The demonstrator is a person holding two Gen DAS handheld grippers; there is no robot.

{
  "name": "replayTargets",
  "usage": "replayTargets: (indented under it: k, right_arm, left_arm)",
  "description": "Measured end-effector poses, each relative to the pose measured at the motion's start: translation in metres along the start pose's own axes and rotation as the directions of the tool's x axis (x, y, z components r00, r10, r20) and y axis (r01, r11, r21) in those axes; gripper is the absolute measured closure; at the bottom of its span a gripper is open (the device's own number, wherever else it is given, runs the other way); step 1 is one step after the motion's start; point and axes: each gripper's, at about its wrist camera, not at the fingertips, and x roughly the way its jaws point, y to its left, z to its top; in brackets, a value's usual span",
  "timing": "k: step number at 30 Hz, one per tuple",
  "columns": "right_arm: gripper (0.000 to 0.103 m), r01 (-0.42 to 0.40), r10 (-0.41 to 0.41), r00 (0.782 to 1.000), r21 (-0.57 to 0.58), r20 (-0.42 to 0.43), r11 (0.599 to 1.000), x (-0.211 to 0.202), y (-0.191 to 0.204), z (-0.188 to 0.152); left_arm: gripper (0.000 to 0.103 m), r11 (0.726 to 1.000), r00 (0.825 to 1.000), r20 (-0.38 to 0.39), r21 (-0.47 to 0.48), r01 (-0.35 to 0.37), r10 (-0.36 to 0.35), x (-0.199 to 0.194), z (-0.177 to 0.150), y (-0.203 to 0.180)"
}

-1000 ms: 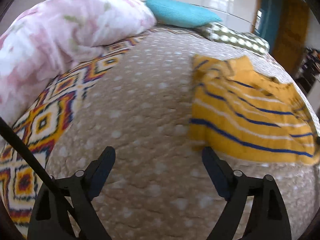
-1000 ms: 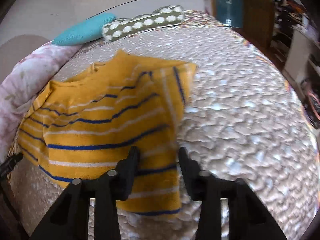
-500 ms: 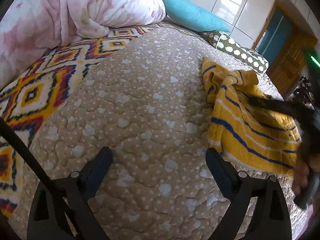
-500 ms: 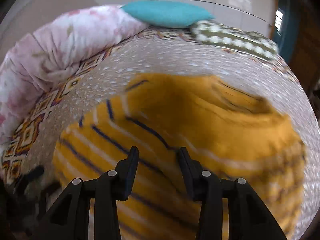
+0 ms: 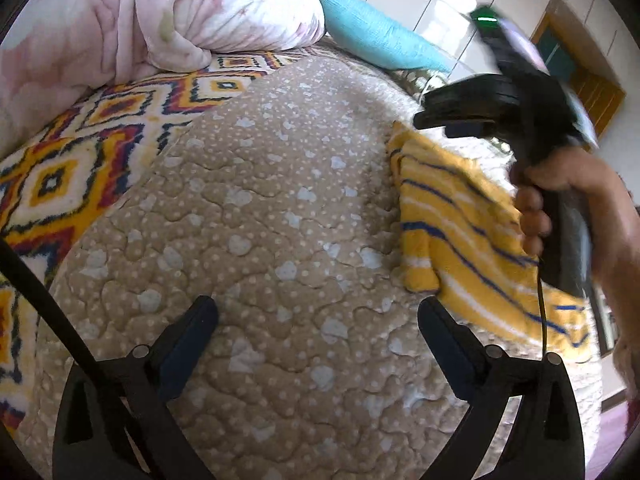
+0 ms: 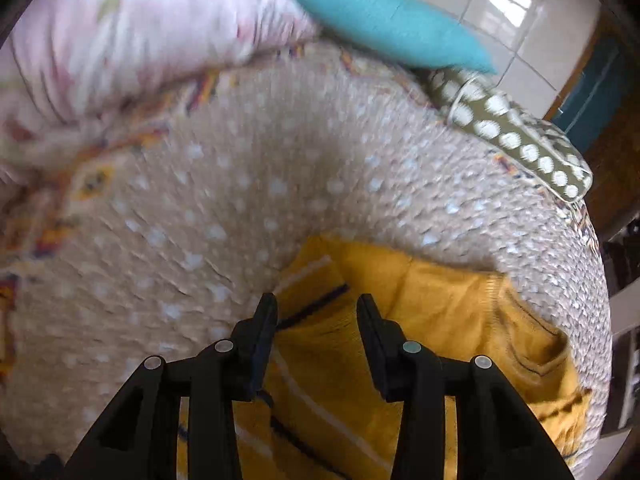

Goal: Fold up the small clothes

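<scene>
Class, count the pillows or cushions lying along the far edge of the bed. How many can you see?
2: a turquoise pillow at the far edge, and a green polka-dot cushion just right of it. The bunched pink quilt may hide others.

The left wrist camera sits behind the left gripper (image 5: 316, 332) and looks down, close over the tan quilt (image 5: 256, 240). The yellow striped shirt (image 5: 460, 232) is to the right of it, with the right hand (image 5: 568, 200) above the shirt. The right wrist camera sits behind the right gripper (image 6: 316, 320) and looks down at the same shirt (image 6: 420, 300) from very near. Both views share the quilt, the shirt, the blue pillow (image 5: 372, 32) and the pink blanket (image 5: 160, 12) behind it.
</scene>
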Motion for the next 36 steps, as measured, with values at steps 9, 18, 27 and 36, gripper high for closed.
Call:
replayTargets:
  k: [9,18,27,36]
  right_arm:
    - [0.062,-0.240,0.259,0.961,-0.175,0.095,0.955,-0.117,0.037,-0.096]
    - [0.068,0.065,0.023,0.990,-0.594,0.140,0.802,-0.086,0.131,-0.169]
    - [0.095,-0.092,0.109,0.994,-0.330,0.031,0.939,-0.067,0.130,-0.123]
    - [0.076,-0.262,0.252,0.955,0.050,0.158,0.964,-0.125,0.015,-0.140]
  left_arm:
    - [0.003,0.978,0.997,0.078,-0.211,-0.007,0.024,-0.054,0.018,0.067]
    - [0.003,0.971,0.985,0.102,-0.205,-0.119,0.142,-0.065,0.022,0.086]
    - [0.003,0.947,0.974,0.100,-0.271,-0.172,0.205,-0.066,0.023,0.112]
    - [0.003,0.964,0.958,0.130,-0.102,-0.245,0.257,-0.061,0.017,0.062]
